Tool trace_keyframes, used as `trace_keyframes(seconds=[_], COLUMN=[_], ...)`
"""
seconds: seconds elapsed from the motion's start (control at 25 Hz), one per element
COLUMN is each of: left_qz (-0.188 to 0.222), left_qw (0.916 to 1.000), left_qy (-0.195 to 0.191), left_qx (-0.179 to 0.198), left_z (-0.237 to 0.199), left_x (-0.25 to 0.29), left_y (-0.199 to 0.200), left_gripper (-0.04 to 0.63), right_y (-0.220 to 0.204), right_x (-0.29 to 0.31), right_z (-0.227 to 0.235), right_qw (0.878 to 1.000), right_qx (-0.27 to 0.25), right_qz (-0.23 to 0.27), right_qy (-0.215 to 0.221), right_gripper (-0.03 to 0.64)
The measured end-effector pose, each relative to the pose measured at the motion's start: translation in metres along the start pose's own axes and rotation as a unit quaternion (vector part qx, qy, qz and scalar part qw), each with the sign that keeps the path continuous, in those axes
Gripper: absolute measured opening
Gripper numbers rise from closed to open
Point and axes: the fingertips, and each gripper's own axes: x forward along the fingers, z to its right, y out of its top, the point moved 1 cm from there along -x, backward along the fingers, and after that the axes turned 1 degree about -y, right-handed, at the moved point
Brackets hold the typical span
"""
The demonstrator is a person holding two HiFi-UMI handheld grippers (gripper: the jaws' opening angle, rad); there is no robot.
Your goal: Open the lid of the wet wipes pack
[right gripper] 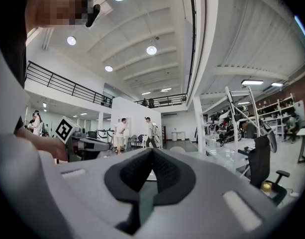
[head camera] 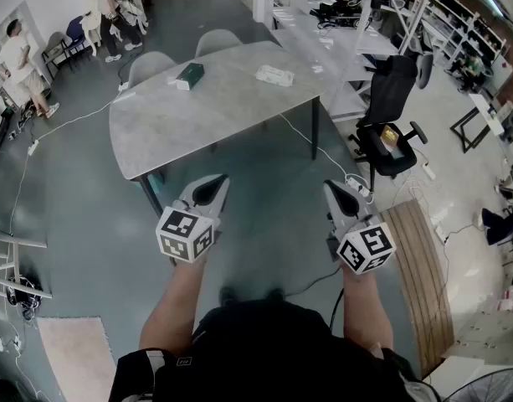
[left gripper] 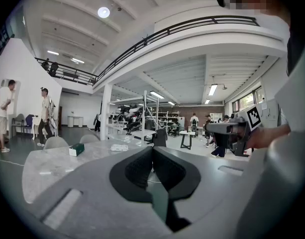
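Box (head camera: 189, 76), wipes pack (head camera: 274, 75) — on table (head camera: 197, 120)

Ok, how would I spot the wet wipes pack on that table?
Look at the big grey table in the middle of the floor. Near its far edge lie a dark green box to the left and the wet wipes pack to the right. The pack is the flat white one, not boxy or green.

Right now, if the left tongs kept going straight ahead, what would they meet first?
Probably the grey table: the shut, empty left tongs aim slightly down across its near edge. The wet wipes pack lies farther on. Depth is uncertain.
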Motion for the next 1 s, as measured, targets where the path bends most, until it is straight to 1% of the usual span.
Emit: trace_keyframes(seconds=[0.28, 0.4, 0.48, 0.6, 0.76, 0.88, 1.0], left_qz=[-0.003, -0.007, -0.009, -0.007, -0.003, -0.008, -0.007], left_qw=[1.0, 1.0, 0.9999, 1.0, 1.0, 0.9999, 0.9999], left_qy=[-0.004, -0.007, -0.007, -0.003, 0.001, -0.002, -0.006], left_qx=[0.0, -0.003, -0.004, -0.001, -0.003, -0.01, -0.009], left_z=[0.014, 0.029, 0.04, 0.054, 0.068, 0.07, 0.065], left_x=[0.015, 0.022, 0.026, 0.031, 0.038, 0.048, 0.065], left_y=[-0.003, -0.003, -0.004, -0.003, -0.007, -0.01, -0.009], left_gripper=[0.011, 0.011, 0.011, 0.011, 0.011, 0.011, 0.011], right_y=[-0.007, -0.013, -0.017, -0.023, -0.032, -0.034, -0.038], right_x=[-0.009, -0.019, -0.027, -0.04, -0.052, -0.052, -0.045], right_z=[0.016, 0.022, 0.023, 0.029, 0.044, 0.052, 0.065], right_qw=[1.0, 1.0, 0.999, 0.999, 0.999, 0.999, 0.999], right_qx=[0.003, -0.02, -0.026, -0.02, -0.001, 0.007, 0.016], right_qz=[-0.002, -0.022, -0.032, -0.033, -0.034, -0.036, -0.038], right_qy=[-0.001, -0.002, 0.006, 0.021, 0.024, 0.026, 0.024], right_gripper=[0.002, 0.002, 0.003, 0.003, 0.003, 0.02, 0.02])
